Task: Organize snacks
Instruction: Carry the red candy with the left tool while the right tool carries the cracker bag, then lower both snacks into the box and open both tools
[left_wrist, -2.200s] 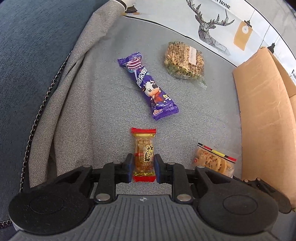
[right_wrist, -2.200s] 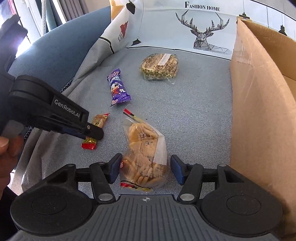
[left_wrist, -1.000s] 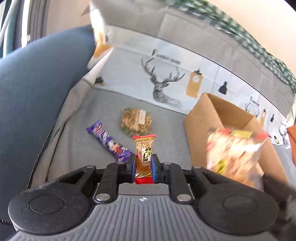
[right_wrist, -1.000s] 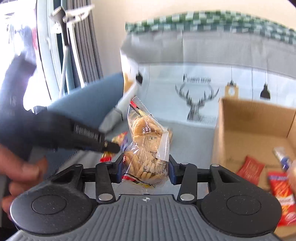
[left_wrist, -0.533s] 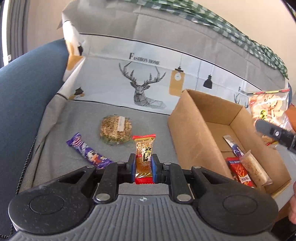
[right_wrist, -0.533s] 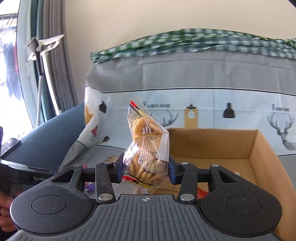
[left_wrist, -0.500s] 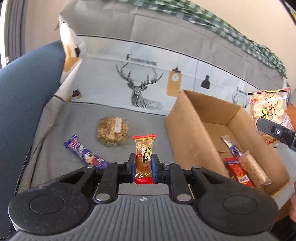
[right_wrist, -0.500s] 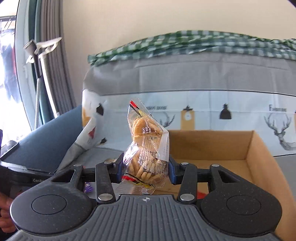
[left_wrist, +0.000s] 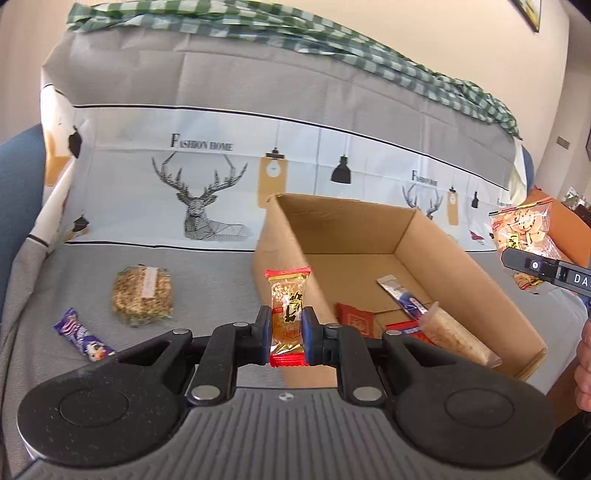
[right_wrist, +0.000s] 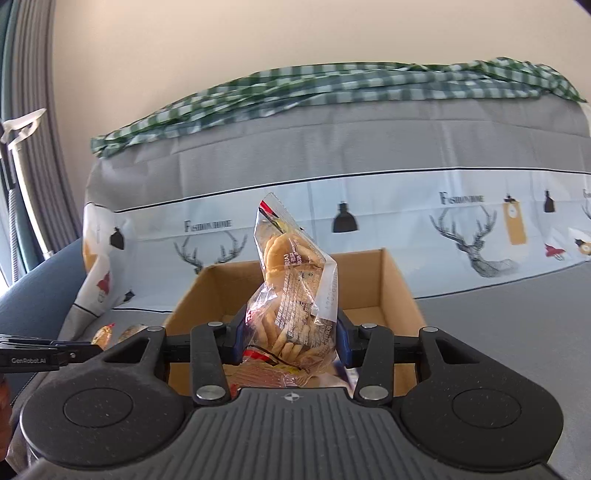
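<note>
A red-ended candy bar (left_wrist: 287, 316) stands upright, pinched in the left hand-held gripper (left_wrist: 287, 334) beside the open cardboard box (left_wrist: 461, 284) on the sofa (left_wrist: 207, 266). The right hand-held gripper (right_wrist: 290, 341) clamps a clear cracker bag (right_wrist: 293, 295) above the box, where other snacks lie.

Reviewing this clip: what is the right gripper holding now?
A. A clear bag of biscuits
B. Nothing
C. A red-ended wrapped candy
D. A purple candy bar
A: the right gripper is shut on the clear bag of biscuits, held up before the cardboard box.
</note>
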